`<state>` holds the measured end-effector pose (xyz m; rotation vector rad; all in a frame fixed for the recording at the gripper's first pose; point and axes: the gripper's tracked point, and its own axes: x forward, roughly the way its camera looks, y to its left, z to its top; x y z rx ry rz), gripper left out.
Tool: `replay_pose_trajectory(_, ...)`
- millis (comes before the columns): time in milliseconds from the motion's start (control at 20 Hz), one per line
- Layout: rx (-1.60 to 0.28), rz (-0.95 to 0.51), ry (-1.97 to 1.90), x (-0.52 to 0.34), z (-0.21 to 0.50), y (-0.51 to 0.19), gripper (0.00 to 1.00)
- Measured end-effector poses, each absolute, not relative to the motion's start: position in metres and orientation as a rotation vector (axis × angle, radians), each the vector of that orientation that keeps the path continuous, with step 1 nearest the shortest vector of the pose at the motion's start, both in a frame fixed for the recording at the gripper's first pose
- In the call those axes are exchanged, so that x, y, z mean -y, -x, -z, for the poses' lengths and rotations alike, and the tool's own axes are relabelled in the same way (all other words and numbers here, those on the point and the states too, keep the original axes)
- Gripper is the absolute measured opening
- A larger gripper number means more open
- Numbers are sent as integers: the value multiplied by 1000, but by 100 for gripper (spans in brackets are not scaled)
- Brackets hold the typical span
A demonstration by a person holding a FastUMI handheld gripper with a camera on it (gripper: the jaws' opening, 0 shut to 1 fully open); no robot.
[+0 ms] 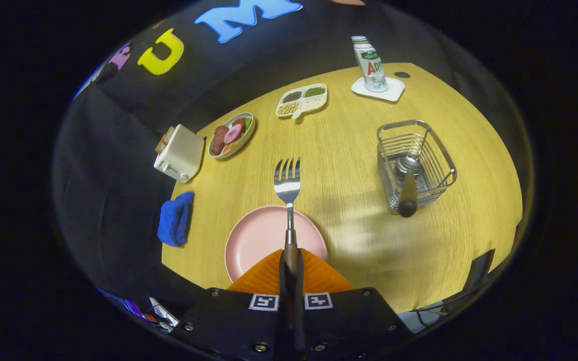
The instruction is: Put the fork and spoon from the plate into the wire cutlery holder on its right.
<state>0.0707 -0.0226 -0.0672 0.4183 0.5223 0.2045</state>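
My gripper [291, 265] is shut on the wooden handle of the fork [287, 184], whose steel tines point ahead, lifted above the table. Under the fork and the fingers lies the pink plate [254, 240], with nothing else on it. To the right of the plate stands the wire cutlery holder [414, 163]. The spoon [407, 185] stands in it bowl down, its dark wooden handle leaning over the near rim.
On the yellow wooden table [349, 150], a blue cloth [176, 219] lies left of the plate, with a white toaster [179, 153] beyond it. Farther back sit a bowl of food [231, 134], a divided dish [301, 100] and a bottle [370, 63] on a white coaster.
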Motion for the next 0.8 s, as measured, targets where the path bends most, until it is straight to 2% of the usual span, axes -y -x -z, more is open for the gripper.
replay_pose_trajectory(450,-469,-91,-611,95,52,-63,4)
replay_pose_trajectory(800,-574,-80,-754,109,61,-64,5)
